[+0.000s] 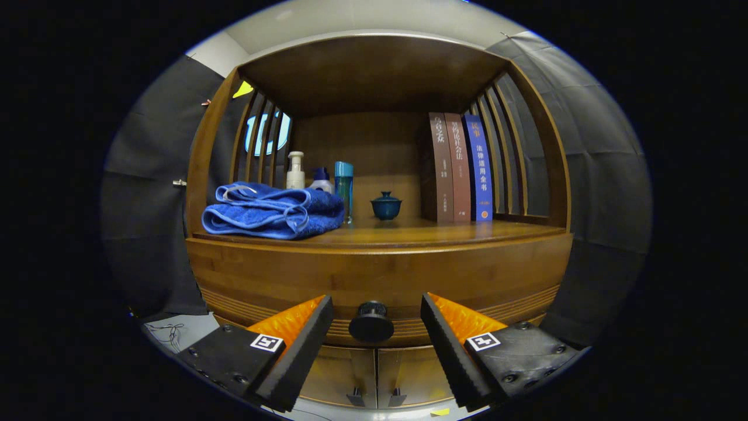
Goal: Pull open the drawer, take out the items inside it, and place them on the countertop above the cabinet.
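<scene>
**Fingers spread, knob between them, drawer closed**

Gripper [377,324] facing the cabinet front, fingers [304,345] apart, touching nothing. Round dark knob [371,321] centred in the gap, clear of both pads. Drawer [380,280] flush with the cabinet, contents hidden. Two lower doors [374,374] just beneath the knob, shut. Above: countertop [421,233] carrying a folded blue towel [272,209] at front left; behind it a white pump bottle [295,171], a second bottle [321,180], a teal tumbler [344,182]. Small lidded teal cup [386,206] mid-shelf. Three books [461,166] upright against the right slats.
</scene>
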`<state>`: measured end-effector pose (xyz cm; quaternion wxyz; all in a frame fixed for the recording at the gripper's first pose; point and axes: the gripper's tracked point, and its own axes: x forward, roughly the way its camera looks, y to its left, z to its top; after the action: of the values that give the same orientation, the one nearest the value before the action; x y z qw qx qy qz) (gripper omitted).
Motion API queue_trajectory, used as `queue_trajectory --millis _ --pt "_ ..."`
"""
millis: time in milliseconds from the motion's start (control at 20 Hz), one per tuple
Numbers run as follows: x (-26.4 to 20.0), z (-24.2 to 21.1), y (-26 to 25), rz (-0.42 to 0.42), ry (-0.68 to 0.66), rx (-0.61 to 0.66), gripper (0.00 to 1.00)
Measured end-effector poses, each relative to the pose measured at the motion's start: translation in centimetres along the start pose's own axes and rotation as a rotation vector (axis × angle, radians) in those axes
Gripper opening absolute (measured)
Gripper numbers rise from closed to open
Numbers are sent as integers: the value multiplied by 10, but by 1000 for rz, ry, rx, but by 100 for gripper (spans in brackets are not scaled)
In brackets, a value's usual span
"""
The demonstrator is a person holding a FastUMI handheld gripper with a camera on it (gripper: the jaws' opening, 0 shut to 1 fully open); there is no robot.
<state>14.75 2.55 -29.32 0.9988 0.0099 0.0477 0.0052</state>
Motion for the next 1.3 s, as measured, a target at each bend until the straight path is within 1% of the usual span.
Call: queue_trajectory --millis 50,150,200,250,400,450,500,600,650,750,950,1000,1050,1300 --pt "3 -6 0 -2 13 6 98" --pt "7 -17 -1 -2 35 2 90" --pt "8 -19 0 3 40 -1 81" --pt "9 -19 2 14 40 0 76" --pt "12 -20 5 18 53 -10 52" --pt "5 -20 4 20 57 -8 49" --pt "10 -22 4 22 66 0 46" --pt "12 -25 4 26 87 -9 46" --pt "13 -28 3 11 109 -27 46" --pt "13 -27 1 -18 109 -40 37" --pt "8 -24 2 -34 114 -71 36" --pt "-1 -25 2 -33 114 -90 27" --pt "-3 -25 1 -33 114 -91 27" --pt "-45 -25 3 -40 103 -82 27"
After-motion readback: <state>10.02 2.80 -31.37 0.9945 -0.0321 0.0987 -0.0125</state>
